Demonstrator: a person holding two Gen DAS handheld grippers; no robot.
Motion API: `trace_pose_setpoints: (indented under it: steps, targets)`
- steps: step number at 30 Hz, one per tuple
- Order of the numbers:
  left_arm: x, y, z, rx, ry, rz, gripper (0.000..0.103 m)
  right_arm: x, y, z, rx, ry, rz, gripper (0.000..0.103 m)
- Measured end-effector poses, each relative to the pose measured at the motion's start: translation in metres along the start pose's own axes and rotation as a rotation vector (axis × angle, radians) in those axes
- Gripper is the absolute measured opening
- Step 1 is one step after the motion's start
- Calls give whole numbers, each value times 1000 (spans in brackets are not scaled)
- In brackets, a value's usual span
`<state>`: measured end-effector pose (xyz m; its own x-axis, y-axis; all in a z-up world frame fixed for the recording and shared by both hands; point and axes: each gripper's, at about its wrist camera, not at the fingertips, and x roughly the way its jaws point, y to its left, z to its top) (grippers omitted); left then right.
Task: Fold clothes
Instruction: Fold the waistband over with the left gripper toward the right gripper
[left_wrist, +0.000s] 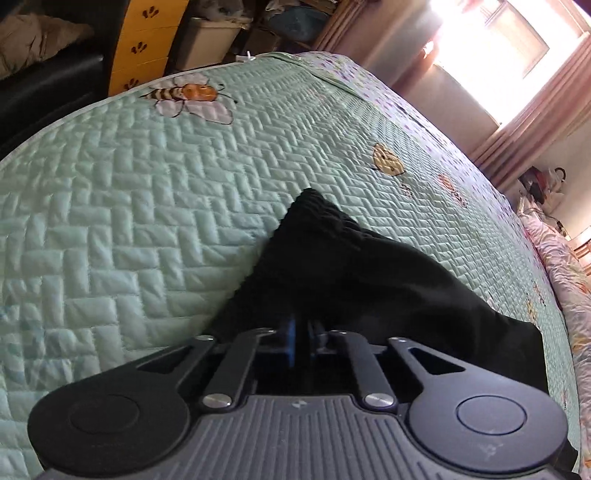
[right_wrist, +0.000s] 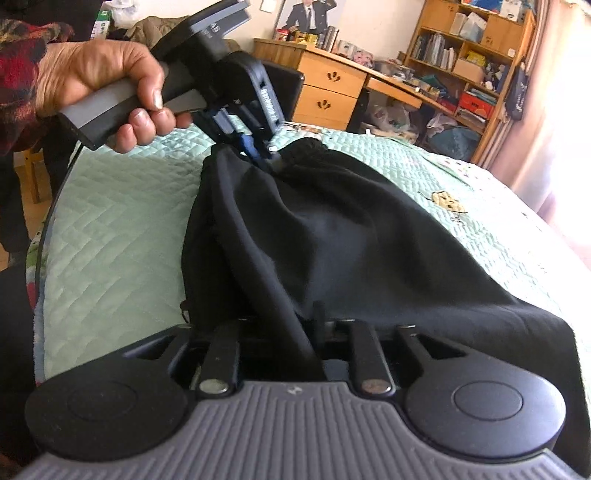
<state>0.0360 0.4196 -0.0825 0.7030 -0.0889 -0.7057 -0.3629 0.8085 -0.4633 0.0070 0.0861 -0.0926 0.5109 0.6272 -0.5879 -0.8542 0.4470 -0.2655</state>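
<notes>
A soft black garment (right_wrist: 332, 229) with a ribbed band drapes over the quilted mint bedspread (left_wrist: 129, 203) near its edge — left gripper (right_wrist: 264, 153) and right gripper (right_wrist: 314, 332) both pinch folds of it, jaws closed narrow.

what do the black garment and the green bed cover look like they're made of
Black garment: seems a soft matte knit, maybe cotton jersey; it drapes in loose folds without shine, and one edge is gathered into ribs.
Green bed cover: looks like padded quilted fabric with a slight sheen; stitched herringbone blocks puff up and catch light.
</notes>
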Motion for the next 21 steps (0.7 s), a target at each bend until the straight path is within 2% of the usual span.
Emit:
trace_pose_setpoints:
  steps: [2,3,6,7,9,12,15,18,21]
  targets:
    - [-3,0,-2,-4,1,1,6,-15,-4,-5,17,-20,1,43]
    - [-5,-1,-2,-9,-1,4,6,-25,-8,-8,36,-34,10,45]
    - [-11,-7,-6,-16,-27,19,7,-73,-34,-27,211,-92,22,58]
    - [-14,-9,-8,-20,-41,22,9,-88,-44,-36,268,-100,-6,62]
    - [-21,-14,-13,-32,-72,-4,31,-118,-63,-56,380,-114,-62,62]
    - [-35,-31,-22,21,-118,18,49,-145,-61,-76,328,-81,-149,62]
    - [-50,-48,-31,69,-156,32,52,-148,-36,-84,191,-65,-140,62]
    - [-69,-65,-43,94,-171,-16,61,-128,-13,-85,30,-19,-159,60]
    - [-76,-88,-61,141,-144,-64,67,-106,0,-85,-70,11,-157,53]
